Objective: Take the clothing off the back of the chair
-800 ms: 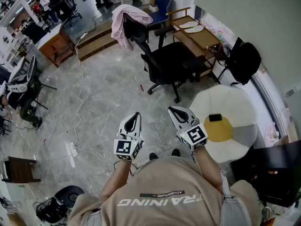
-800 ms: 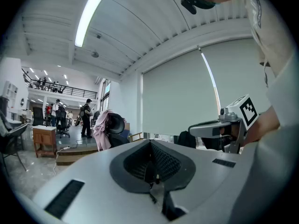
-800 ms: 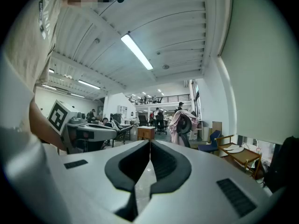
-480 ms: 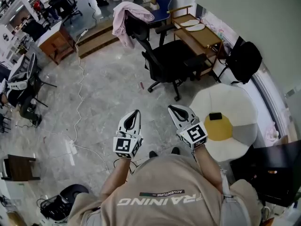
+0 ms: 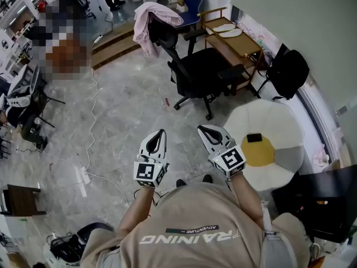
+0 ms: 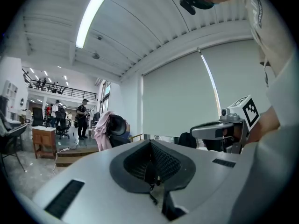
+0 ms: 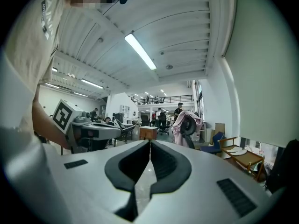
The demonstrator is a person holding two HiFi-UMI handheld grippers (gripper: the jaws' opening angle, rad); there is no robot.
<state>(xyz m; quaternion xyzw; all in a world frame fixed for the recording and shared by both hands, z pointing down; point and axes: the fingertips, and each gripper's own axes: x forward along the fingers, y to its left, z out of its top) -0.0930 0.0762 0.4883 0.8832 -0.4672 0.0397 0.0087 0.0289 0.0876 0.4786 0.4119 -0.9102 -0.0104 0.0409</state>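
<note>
Nearest, the white left gripper [image 5: 160, 134] and white right gripper [image 5: 203, 129] are held level side by side, each with its jaws pressed together on nothing. Well beyond them stands the black wheeled office chair [image 5: 198, 71]. The pink cloth garment [image 5: 149, 24] hangs draped over the top of its backrest, on the chair's far side from the grippers. The approach would likely go best by closing in on the backrest, opening one gripper early, and pinching a thick fold near the top so the cloth lifts clear without snagging.

chair back [image 5: 163, 37] | top hidden under clothing [image 5: 146, 21] | distant people [image 6: 82, 118] too small
</note>
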